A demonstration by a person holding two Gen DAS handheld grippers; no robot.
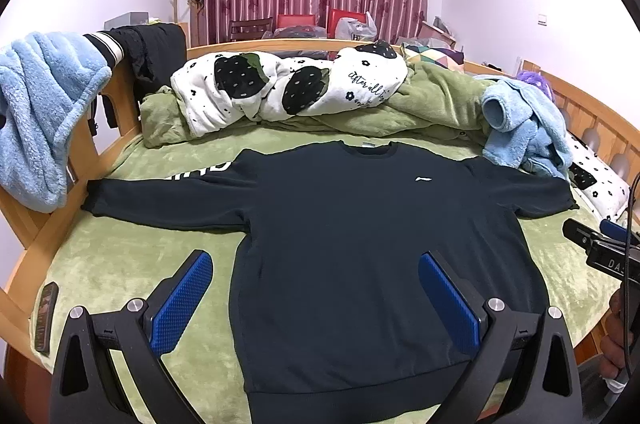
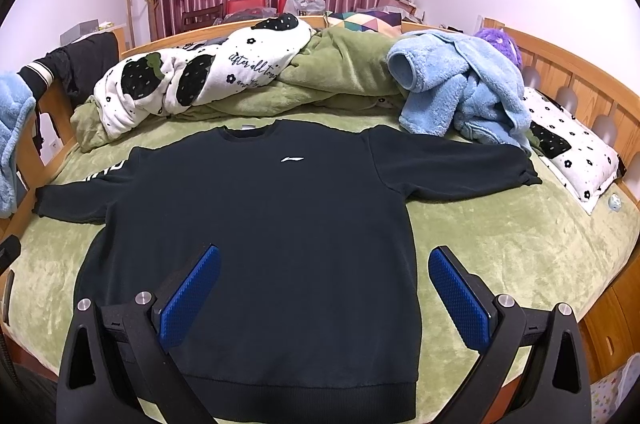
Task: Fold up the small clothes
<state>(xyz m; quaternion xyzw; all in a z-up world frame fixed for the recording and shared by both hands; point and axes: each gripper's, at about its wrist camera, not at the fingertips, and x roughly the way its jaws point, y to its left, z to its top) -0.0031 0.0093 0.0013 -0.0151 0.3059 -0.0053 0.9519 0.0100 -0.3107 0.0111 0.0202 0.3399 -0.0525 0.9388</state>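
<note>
A dark navy sweatshirt (image 1: 340,224) (image 2: 260,216) lies flat and face up on the green bed cover (image 1: 120,264) (image 2: 500,244), both sleeves spread out sideways, hem toward me. My left gripper (image 1: 316,260) hovers open above its lower left part, blue pads wide apart with nothing between them. My right gripper (image 2: 324,256) hovers open above its lower right part, also empty. In the left wrist view the right gripper's body (image 1: 600,248) shows at the right edge with a hand (image 1: 616,336) under it.
A bundled white strawberry-print quilt (image 1: 280,84) and green blanket (image 2: 340,64) lie beyond the collar. Light blue fleece garments sit at the right (image 2: 460,92) and hang on the left bed rail (image 1: 44,112). A pillow (image 2: 568,148) lies far right, a phone (image 1: 46,316) near the left edge.
</note>
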